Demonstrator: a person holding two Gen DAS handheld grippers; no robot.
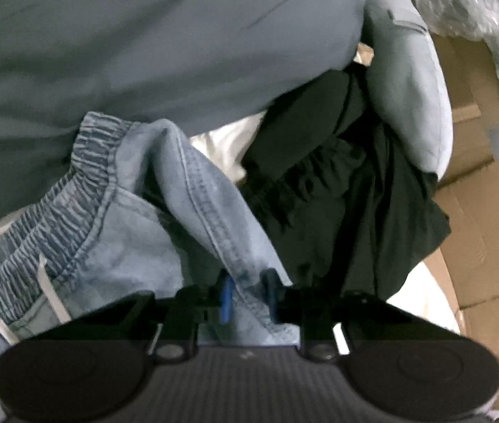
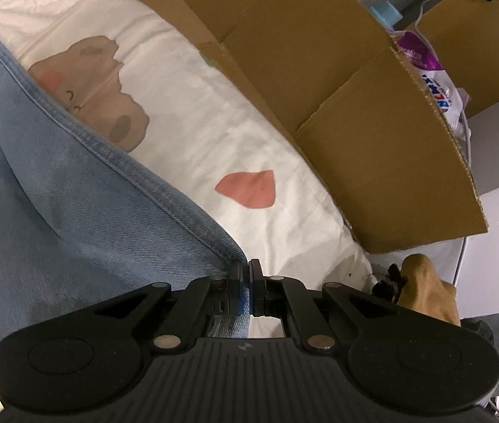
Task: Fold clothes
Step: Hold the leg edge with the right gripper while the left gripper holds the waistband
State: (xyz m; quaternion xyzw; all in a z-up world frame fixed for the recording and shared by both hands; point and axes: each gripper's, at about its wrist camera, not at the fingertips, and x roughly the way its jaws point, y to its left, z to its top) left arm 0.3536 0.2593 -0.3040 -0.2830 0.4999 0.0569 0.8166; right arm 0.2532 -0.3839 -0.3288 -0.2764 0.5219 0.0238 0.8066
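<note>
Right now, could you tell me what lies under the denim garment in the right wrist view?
The denim garment lies on a white printed sheet, which shows beside its seamed edge. Whatever is beneath the denim itself is covered.

The jeans (image 1: 136,225) are pale washed denim, twill-grained and matt, with raised double stitching along the seams and a gathered elastic waistband. Beside them lies a black garment (image 1: 348,190) of soft, dull cloth, ruched at its band. The bedsheet (image 2: 193,112) is crinkled cream cotton with flat printed shapes. Along the bed's far edge the cardboard boxes (image 2: 355,112) are plain brown, rough at the cut edges. Both grippers (image 2: 245,282) are matt black plastic with bright metal pins.
</note>
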